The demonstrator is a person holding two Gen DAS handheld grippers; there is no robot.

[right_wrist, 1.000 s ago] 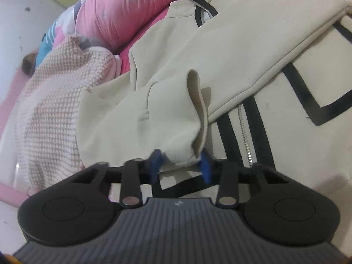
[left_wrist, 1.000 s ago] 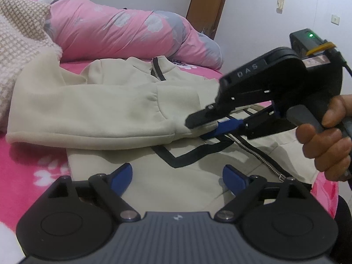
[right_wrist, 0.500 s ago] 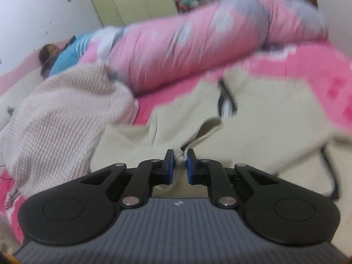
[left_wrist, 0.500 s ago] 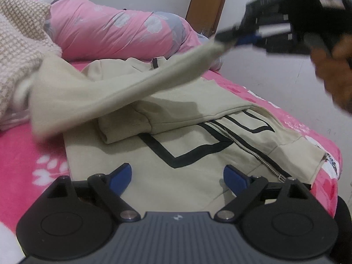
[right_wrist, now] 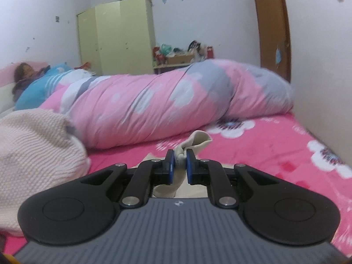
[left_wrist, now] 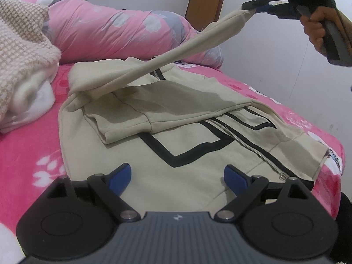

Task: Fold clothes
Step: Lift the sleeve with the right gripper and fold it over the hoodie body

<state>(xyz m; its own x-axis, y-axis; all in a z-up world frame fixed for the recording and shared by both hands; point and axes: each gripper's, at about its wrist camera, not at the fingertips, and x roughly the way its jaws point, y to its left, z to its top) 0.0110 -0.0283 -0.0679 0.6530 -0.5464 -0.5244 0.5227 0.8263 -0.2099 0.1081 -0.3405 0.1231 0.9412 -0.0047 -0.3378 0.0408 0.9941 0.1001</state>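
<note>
Cream zip jacket (left_wrist: 198,165) spread front-up on the pink floral bed sheet (left_wrist: 28,154), hem nearest the left camera, collar toward the rolled pink duvet (left_wrist: 114,28). One sleeve (left_wrist: 176,52) lifted off the body and stretched taut up and to the right; cuff (right_wrist: 194,142) pinched in the right gripper (right_wrist: 179,161). Jaws just been closing, now clamped on the cuff, bunched cloth visible between the blue pads (right_wrist: 170,165). Other sleeve folded flat across the chest, above the black stripe pattern and zip (left_wrist: 248,147).

Left gripper (left_wrist: 177,177) wide apart, empty, poised low over the hem; nothing between its fingertips.

Judged step: sleeve raised for re-laying across the body. Fold far from done; body not yet folded.

Risks, as judgement:
- Grip sits on the cuff edge only; a sideways tug could slip the cloth out and drop the sleeve crooked.
- Taut sleeve pulls at the shoulder; with nothing pinning the jacket, body may drag or wrinkle and disturb the folded sleeve.
- Knitted blanket (left_wrist: 19,44) lies close to the shoulder; a swing that way could snag it.

View differences:
- Left wrist view: whole jacket layout, sleeve line, right hand (left_wrist: 316,28) on the gripper handle, door (left_wrist: 209,0).
- Right wrist view: pad contact on the cuff, plus wardrobe (right_wrist: 114,35) and a person lying at the bed's far end (right_wrist: 33,79); jacket body almost hidden below the gripper.
</note>
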